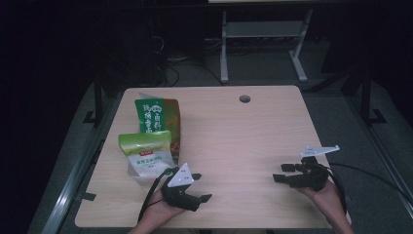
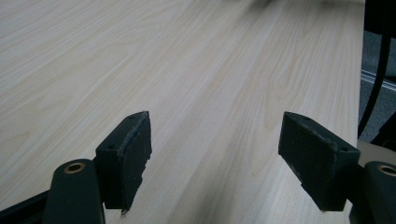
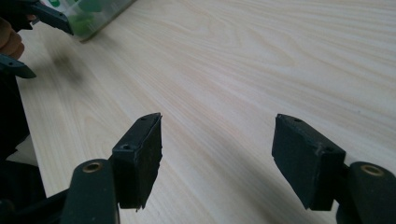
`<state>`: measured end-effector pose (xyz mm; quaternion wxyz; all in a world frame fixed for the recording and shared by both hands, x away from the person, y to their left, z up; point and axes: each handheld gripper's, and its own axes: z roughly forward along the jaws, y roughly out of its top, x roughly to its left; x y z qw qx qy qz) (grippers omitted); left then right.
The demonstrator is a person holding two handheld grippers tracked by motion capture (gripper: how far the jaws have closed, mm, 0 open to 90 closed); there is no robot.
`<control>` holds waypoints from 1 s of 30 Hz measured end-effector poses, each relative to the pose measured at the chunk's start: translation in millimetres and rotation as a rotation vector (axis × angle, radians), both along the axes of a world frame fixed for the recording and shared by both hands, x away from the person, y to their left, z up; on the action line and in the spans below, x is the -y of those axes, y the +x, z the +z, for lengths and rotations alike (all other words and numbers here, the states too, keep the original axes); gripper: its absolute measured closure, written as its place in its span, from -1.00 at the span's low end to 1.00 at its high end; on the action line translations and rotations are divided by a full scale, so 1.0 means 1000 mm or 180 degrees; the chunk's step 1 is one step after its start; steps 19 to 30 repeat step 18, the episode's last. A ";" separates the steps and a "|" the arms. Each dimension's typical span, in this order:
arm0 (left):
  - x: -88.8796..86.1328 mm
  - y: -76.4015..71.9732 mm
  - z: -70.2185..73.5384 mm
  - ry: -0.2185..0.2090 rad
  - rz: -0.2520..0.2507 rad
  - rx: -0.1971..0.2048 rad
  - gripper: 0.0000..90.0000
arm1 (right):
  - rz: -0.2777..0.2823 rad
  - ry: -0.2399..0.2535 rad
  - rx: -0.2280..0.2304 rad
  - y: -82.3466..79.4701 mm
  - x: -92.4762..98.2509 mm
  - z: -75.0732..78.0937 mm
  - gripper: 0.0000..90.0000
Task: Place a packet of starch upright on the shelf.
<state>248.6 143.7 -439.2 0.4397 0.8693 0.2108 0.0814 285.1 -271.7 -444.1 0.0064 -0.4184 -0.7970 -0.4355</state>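
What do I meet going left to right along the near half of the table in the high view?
White and green food pouch → left gripper, jaws open → bare pale wood tabletop → right gripper, jaws open.

hand-held gripper: black body, grey three-cornered plate | black cable | brass-ringed screw holes

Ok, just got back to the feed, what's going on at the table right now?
A person holds a gripper in each hand over the wooden table. Both the left gripper and the right gripper are open, with nothing between the jaws. Two snack bags lie at the table's left: a white-and-green bag just beyond the left gripper, and a green bag behind it. Neither bag is held yet.
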 end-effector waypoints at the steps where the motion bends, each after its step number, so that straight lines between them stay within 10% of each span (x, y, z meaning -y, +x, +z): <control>1: 0.000 0.000 0.000 0.0000 -0.0001 0.0001 -0.43 | 0.0000 0.0000 0.0000 0.000 0.000 0.000 -0.28; 30: 0.000 -0.001 0.000 -0.0011 -0.0018 -0.0004 -0.44 | -0.0047 0.0002 0.0084 -0.024 0.004 -0.005 -0.33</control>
